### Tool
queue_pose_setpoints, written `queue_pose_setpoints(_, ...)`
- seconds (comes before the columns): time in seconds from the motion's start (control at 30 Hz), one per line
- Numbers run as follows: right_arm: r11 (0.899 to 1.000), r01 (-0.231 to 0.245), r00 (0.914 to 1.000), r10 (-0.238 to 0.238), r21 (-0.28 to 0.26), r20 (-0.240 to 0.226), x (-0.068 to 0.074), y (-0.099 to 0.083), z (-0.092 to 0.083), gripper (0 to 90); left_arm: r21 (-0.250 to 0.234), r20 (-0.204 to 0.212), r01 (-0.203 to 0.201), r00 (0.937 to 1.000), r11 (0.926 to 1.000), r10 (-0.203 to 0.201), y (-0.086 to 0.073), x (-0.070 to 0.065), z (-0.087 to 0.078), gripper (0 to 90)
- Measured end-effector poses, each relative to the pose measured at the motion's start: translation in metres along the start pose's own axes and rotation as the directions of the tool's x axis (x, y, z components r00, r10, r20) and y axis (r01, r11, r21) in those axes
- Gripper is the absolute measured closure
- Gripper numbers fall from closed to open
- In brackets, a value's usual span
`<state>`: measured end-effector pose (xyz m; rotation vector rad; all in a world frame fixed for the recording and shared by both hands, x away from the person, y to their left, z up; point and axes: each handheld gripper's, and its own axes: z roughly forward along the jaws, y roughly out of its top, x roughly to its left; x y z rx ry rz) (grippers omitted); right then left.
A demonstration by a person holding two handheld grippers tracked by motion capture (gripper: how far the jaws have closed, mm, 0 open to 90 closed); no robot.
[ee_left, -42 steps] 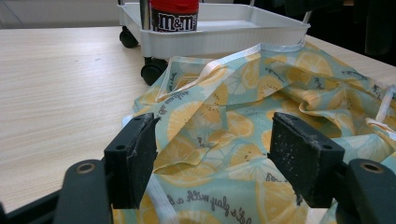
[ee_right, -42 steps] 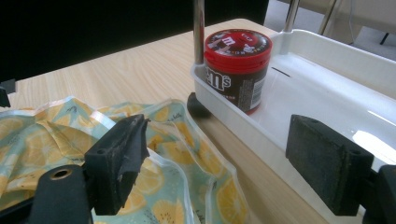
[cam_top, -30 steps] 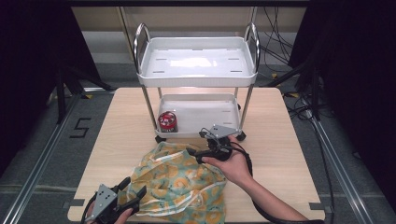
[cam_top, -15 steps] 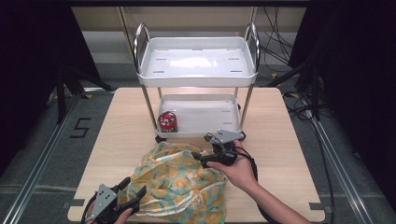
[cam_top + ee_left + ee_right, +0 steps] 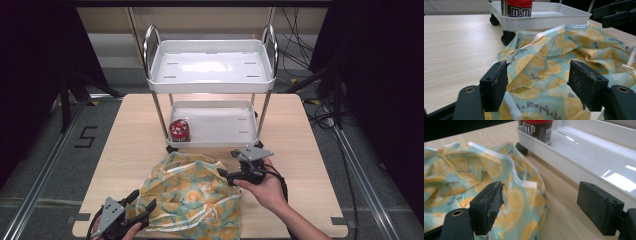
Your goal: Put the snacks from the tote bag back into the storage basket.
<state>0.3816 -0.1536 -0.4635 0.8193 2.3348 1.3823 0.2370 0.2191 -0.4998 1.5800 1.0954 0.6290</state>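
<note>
A crumpled cloth (image 5: 192, 197) printed with lemon slices on pale teal lies on the near half of the wooden table (image 5: 130, 145). My left gripper (image 5: 143, 200) is at the cloth's near left corner. Its jaws are open, with the fabric (image 5: 554, 60) lying just ahead of them and under them. A hand holds my right gripper (image 5: 226, 175) at the cloth's right edge, open, with a white-hemmed fold (image 5: 521, 190) beside its left jaw. The right gripper (image 5: 616, 12) also appears dark at the top right of the left gripper view.
A white two-shelf cart (image 5: 212, 85) on small wheels stands at the middle of the table, just beyond the cloth. A red M&M's can (image 5: 179, 130) sits at the left of its lower shelf (image 5: 584, 152). Bare wood lies to the left and right of the cart.
My right gripper has drifted a little toward the person and to the right, staying at the cloth's right edge. The left gripper and the cloth look unchanged.
</note>
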Motion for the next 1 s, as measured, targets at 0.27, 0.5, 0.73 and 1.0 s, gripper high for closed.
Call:
queue_pose_setpoints(0.27,1.0,0.004,0.9998,-0.004,0.004,0.019,-0.008,-0.017,-0.014,21.4,-0.003,0.003,-0.008,1.0,1.0,0.008,0.0,0.0,0.0,31.0)
queue_pose_setpoints(0.5,1.0,-0.014,0.9998,0.014,-0.009,0.015,-0.008,-0.03,-0.022,21.5,0.009,-0.01,-0.001,1.0,1.0,0.002,0.0,0.0,0.001,31.1)
queue_pose_setpoints(0.73,0.997,-0.051,0.9987,0.051,-0.06,0.006,-0.011,-0.042,-0.026,20.8,0.002,-0.001,-0.017,0.9999,0.9999,0.017,0.0,0.0,0.0,31.2)
queue_pose_setpoints(1.0,0.993,-0.08,0.9965,0.082,-0.091,0.016,-0.012,-0.045,-0.027,21.0,-0.004,0.003,-0.007,1.0,1.0,0.007,-0.001,0.001,0.001,31.2)
